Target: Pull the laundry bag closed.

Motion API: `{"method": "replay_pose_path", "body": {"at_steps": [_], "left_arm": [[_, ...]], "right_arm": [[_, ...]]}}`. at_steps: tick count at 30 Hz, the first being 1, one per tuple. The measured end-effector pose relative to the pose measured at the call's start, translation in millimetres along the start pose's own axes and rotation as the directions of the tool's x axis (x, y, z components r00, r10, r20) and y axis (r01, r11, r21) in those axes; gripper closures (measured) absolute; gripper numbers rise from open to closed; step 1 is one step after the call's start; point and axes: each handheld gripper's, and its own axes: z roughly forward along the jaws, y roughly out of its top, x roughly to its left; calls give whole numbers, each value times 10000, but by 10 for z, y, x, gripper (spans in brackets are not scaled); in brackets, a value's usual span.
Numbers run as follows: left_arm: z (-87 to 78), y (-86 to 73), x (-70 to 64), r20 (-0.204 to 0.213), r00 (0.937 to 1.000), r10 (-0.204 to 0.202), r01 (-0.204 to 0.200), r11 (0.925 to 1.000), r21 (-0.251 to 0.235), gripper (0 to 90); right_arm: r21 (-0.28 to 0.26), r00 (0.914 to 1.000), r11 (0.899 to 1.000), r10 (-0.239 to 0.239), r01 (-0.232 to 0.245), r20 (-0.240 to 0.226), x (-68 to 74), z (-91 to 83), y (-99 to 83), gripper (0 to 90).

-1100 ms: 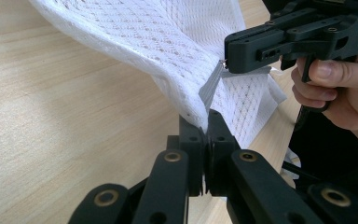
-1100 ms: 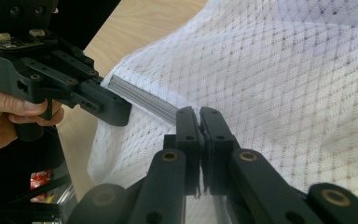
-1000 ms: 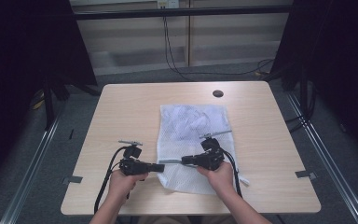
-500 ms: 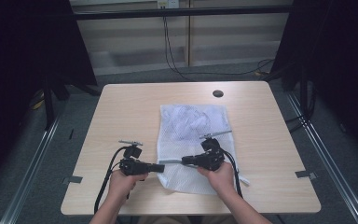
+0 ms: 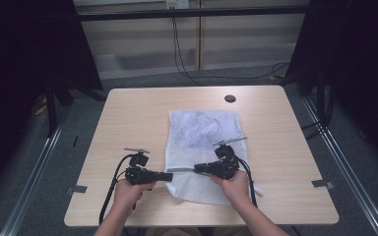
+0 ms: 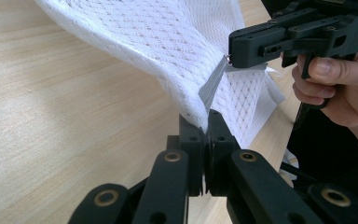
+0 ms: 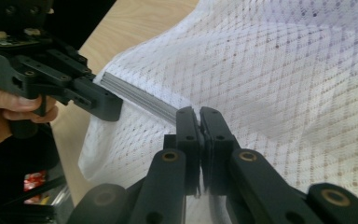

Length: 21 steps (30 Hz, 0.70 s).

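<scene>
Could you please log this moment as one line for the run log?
left gripper: shut on zipper | right gripper: shut on zipper | zipper: taut between grippers | mesh bag: on table, near edge lifted

The white mesh laundry bag point(image 5: 202, 147) lies lengthwise down the middle of the table, far end flat, something pale and bunched showing through its netting up there. Its near left edge is lifted off the wood, drawn taut along the grey zipper strip point(image 6: 213, 86). Diamond-pattern weave, see-through, wood showing faintly through it. The near end sags in soft folds, one corner point(image 5: 258, 192) spilling toward the table's front edge.
</scene>
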Motion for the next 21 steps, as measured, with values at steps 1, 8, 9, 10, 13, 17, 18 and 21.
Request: {"method": "replay_pose_path", "body": {"at_steps": [1, 8, 9, 10, 13, 17, 18, 21], "left_arm": [[1, 0, 1, 8, 10000, -5, 5, 10000, 0, 882], [2, 4, -1, 66, 10000, 43, -43, 10000, -3, 882], [2, 4, -2, 75, 10000, 38, -38, 10000, 4, 882], [0, 3, -4, 42, 10000, 32, -32, 10000, -18, 882], [-29, 1, 0, 46, 10000, -59, 60, 10000, -70, 882], [-41, -6, 14, -8, 10000, -53, 53, 10000, -69, 882], [-41, -4, 16, -22, 10000, 0, 0, 10000, -69, 882], [-41, -2, 14, -6, 10000, -18, 18, 10000, -91, 882]], "right_arm": [[21, 10000, 10000, 4, -4, -3, -5, -7, -3, 867], [61, 10000, 10000, -2, 3, -73, -10, -21, -4, 867], [81, 10000, 10000, -18, 18, -65, -8, -21, -3, 867], [90, 10000, 10000, -35, 36, -65, -9, -23, -2, 867], [151, 9998, 9999, -79, 76, 207, -35, -43, -4, 867], [91, 9999, 10000, 24, -25, 142, -70, -71, -16, 867], [87, 9999, 10000, 13, -15, 152, -68, -75, -16, 866], [72, 9999, 10000, 19, -20, 114, -69, -83, -13, 867]]}}
